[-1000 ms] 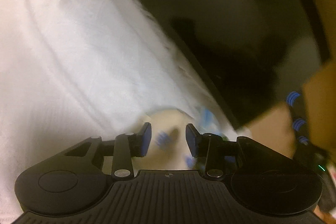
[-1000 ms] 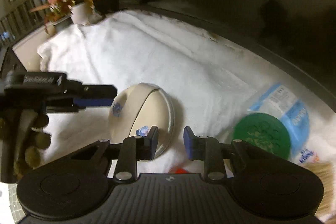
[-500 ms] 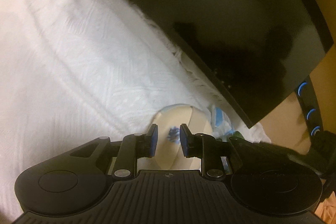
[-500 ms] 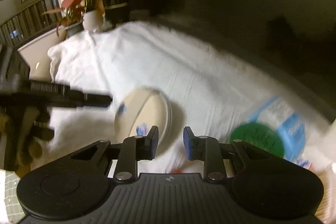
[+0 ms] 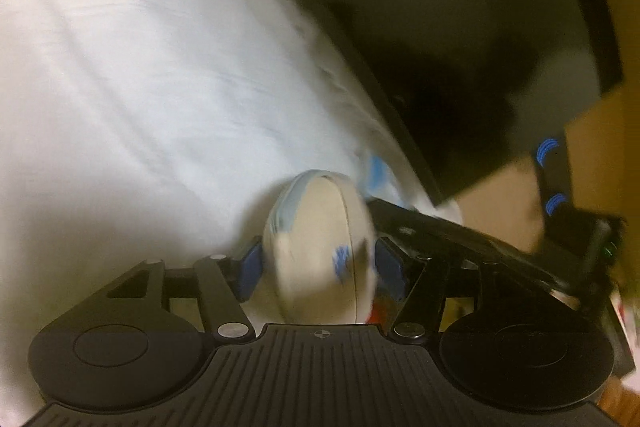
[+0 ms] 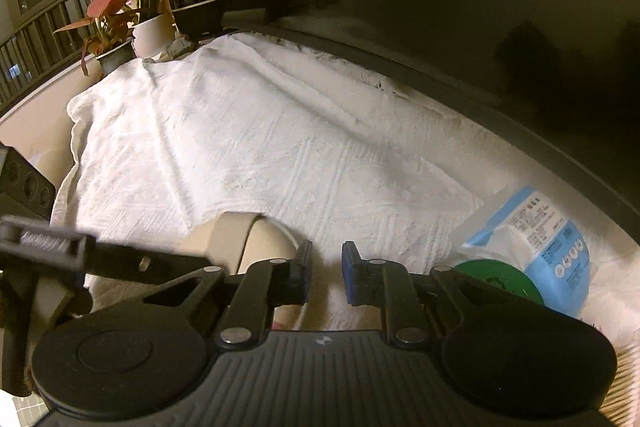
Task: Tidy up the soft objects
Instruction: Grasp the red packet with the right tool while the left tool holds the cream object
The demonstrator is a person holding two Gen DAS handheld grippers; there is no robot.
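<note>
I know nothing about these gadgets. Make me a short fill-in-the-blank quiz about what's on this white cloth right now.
1. The left gripper has its blue pads on either side of a rounded ____-coloured soft object.
2. The right gripper has ____ between its fingers.
3. The round lid beside the blue packet is ____.
4. Everything lies on a ____ cloth.

Missing words: cream; nothing; green; white

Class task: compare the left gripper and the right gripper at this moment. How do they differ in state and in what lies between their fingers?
The left gripper has its jaws spread around the cream ball; the right gripper has nothing between its narrower jaws, only white cloth beyond. Both have black bodies and blue pads.
</note>
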